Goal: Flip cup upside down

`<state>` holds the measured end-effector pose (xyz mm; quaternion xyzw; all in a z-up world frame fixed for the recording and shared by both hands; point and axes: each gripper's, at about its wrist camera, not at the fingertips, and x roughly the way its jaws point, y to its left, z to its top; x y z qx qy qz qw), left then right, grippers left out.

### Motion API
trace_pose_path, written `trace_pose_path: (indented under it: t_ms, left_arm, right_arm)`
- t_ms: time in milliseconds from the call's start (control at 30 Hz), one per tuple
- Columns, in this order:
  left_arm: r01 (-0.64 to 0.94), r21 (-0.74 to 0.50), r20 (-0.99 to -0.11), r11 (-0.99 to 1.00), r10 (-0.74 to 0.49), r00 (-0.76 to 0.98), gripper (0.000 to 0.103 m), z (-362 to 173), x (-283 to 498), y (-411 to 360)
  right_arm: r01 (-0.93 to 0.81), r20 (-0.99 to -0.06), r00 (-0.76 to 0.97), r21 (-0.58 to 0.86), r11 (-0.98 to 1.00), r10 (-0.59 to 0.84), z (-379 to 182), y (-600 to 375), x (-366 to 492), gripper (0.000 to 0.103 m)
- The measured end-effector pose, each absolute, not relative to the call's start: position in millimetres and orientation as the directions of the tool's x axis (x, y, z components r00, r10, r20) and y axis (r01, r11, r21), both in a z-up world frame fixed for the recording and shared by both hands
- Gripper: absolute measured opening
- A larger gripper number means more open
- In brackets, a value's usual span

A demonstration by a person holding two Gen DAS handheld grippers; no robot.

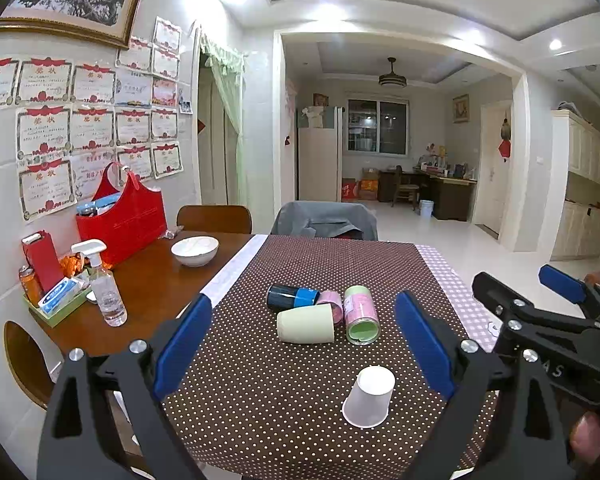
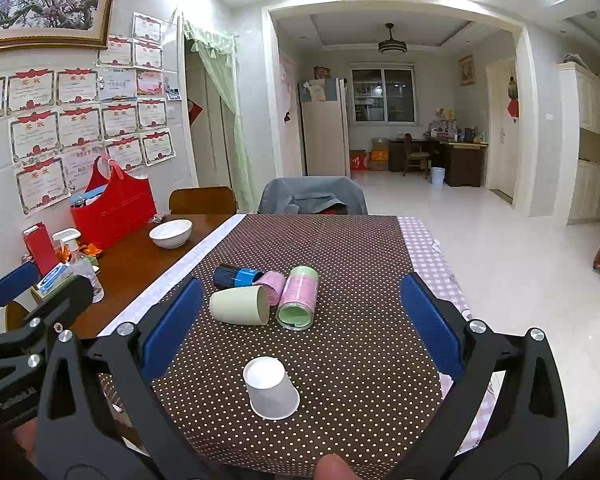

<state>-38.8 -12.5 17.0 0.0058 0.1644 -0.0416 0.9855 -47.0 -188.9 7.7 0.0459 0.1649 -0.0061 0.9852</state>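
Note:
A white paper cup (image 1: 369, 397) stands upside down, mouth down, on the brown dotted tablecloth (image 1: 300, 412) near the front edge; it also shows in the right wrist view (image 2: 271, 388). My left gripper (image 1: 302, 344) is open and empty, held above and behind the cup. My right gripper (image 2: 298, 326) is open and empty too, also short of the cup; it appears at the right of the left wrist view (image 1: 540, 312). Neither touches the cup.
Several cups lie on their sides mid-table: a pale green cup (image 2: 240, 305), a pink-green cup (image 2: 299, 297), a pink cup (image 2: 272, 286), a dark blue cup (image 2: 236, 275). A white bowl (image 2: 171, 233), spray bottle (image 1: 105, 288) and red bag (image 1: 124, 220) stand left.

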Motion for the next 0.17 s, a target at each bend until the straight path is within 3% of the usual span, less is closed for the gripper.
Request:
trace_pose_path:
  t_ms: [167]
  left_arm:
    - [0.074,0.001,-0.322,0.997,-0.070,0.944,0.091,17.7,-38.4,-11.9]
  right_arm:
    - [0.028,-0.325,0.946,0.089,0.996,0.003,8.7,-189.7,-46.6,0.097]
